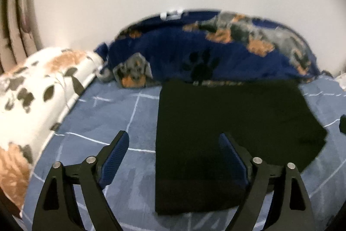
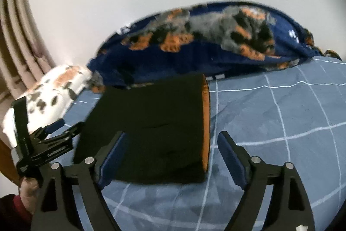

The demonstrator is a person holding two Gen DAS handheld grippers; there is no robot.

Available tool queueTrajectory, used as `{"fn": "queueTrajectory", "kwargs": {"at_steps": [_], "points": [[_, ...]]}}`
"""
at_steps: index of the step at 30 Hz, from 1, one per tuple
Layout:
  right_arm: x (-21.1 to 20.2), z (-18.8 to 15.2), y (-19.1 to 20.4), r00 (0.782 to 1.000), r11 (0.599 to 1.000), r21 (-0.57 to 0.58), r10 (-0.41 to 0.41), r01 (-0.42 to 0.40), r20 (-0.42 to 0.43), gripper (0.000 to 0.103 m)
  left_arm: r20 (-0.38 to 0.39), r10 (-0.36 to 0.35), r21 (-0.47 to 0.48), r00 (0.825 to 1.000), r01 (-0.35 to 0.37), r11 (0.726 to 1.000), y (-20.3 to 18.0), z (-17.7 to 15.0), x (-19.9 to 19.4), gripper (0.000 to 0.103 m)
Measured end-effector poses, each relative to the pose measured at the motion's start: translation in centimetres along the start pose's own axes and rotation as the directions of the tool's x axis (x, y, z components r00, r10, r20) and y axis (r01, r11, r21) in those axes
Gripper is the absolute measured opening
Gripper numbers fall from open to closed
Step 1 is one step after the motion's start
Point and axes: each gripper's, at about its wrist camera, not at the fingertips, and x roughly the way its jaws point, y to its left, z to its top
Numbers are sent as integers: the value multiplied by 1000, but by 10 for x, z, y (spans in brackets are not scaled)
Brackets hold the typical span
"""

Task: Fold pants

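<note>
Black pants lie folded into a flat block on the blue checked bedsheet. My left gripper hovers above the block's near left edge, open, with nothing between its blue pads. In the right wrist view the same pants show an orange lining along their right edge. My right gripper is open above the block's near right corner and grips nothing. The left gripper appears at the left of that view, held by a hand.
A dark blue blanket with orange and grey animal prints is heaped behind the pants against the white wall. A white pillow with brown and grey leaves lies at the left, beside curtains. Bare sheet spreads to the right.
</note>
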Motion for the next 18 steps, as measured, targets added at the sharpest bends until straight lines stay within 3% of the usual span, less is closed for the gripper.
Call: {"fn": "queueTrajectory", "kwargs": {"at_steps": [4, 8, 13, 18], "points": [[-43, -13, 17, 999, 999, -43, -8, 10, 50, 87, 87, 11, 18, 996, -13, 1000, -10, 7, -48, 101], [-77, -18, 26, 995, 998, -56, 11, -5, 94, 89, 183, 0, 26, 983, -5, 1000, -19, 14, -103, 103], [-115, -18, 35, 988, 998, -68, 21, -10, 150, 93, 279, 74, 12, 957, -81, 997, -30, 23, -162, 103], [-145, -16, 37, 981, 998, -64, 27, -15, 191, 94, 337, -13, 1, 941, 14, 1000, -33, 26, -208, 103]]}}
